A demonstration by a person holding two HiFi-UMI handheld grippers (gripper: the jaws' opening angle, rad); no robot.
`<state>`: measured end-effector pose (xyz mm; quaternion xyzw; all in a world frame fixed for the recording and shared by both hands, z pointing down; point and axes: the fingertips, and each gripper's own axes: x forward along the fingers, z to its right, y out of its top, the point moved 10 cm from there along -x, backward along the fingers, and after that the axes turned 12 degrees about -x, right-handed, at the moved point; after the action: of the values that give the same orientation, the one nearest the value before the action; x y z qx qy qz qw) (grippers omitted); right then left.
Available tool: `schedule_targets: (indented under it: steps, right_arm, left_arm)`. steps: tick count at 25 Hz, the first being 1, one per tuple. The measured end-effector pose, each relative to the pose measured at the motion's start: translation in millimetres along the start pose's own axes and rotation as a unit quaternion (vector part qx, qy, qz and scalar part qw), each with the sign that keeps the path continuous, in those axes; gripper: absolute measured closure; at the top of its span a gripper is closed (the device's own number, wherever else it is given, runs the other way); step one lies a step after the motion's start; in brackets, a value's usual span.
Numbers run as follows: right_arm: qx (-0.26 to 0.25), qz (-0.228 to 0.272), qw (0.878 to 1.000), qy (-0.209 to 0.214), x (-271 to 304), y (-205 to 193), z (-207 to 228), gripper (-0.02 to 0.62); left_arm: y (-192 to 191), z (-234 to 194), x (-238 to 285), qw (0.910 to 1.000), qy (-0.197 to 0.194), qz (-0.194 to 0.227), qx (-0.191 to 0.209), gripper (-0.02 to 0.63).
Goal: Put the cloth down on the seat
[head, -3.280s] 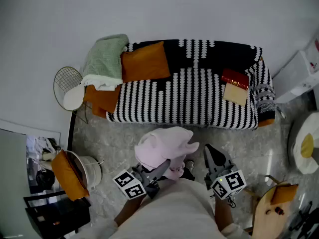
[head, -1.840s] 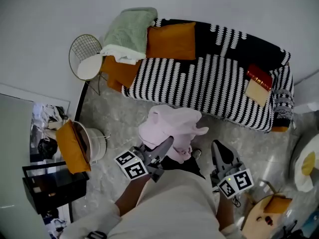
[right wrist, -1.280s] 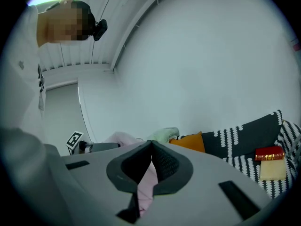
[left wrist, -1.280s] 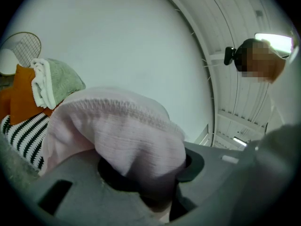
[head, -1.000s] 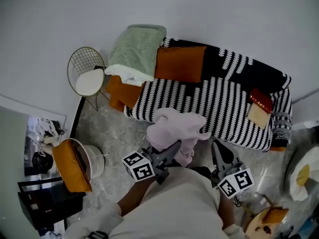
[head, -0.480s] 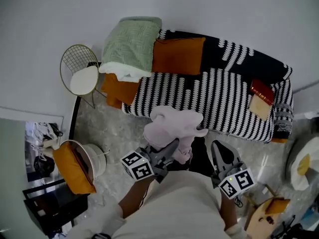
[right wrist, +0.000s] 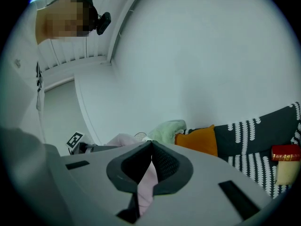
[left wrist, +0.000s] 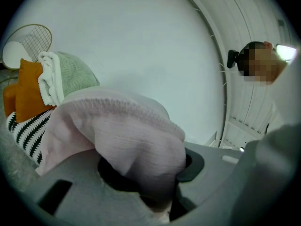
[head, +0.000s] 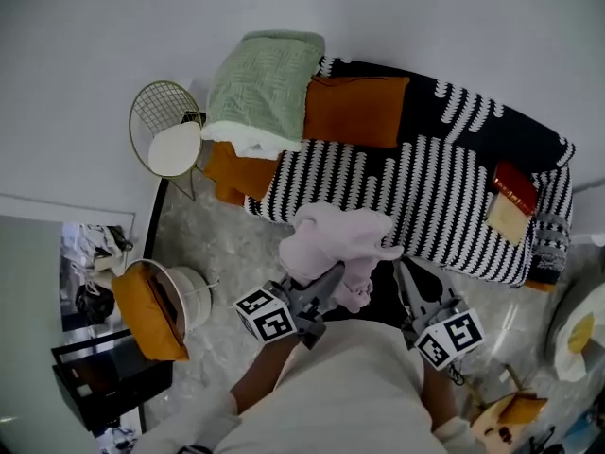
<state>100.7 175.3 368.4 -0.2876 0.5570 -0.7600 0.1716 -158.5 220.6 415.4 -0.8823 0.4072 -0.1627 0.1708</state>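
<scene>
Both grippers have carried the pink cloth (head: 336,239) closer to the sofa: a few seconds ago bare floor lay between the bundle and the striped seat (head: 425,183), and in the head view the bundle's far edge now overlaps the seat's front edge

The left hand-held gripper (head: 333,274) is clamped on a thick bunch of the cloth, its jaws kept partly apart by the bulk, and most of the fabric is heaped over and ahead of its tips. The right hand-held gripper (head: 405,277) is closed almost tip to tip on a thin strip of the same cloth, which hangs down between its pads. So the cloth is off the floor, held by both and bunched mainly on the left gripper's side.

I judge the step in hand to be the carry to the sofa, close to its end; the cloth is not yet on the seat. Next, both grippers need to go further forward until the bundle is clearly over the open striped part straight ahead of the jaws. They should then come down and open, the left one wide enough to shed the thick bunch. An orange cushion (head: 354,110) and a green blanket (head: 265,83) lie far ahead, off to the left gripper's left, well apart from that open part
</scene>
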Motion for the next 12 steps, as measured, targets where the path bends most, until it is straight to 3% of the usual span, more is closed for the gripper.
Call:
schedule_targets:
  steps: [12]
  right_arm:
    - [-0.009,0.024,0.999,0.047,45.6,40.1,85.2,0.586]
  left_arm:
    - [54.0,8.5,62.2,0.9972,0.034,0.066,-0.007,0.449]
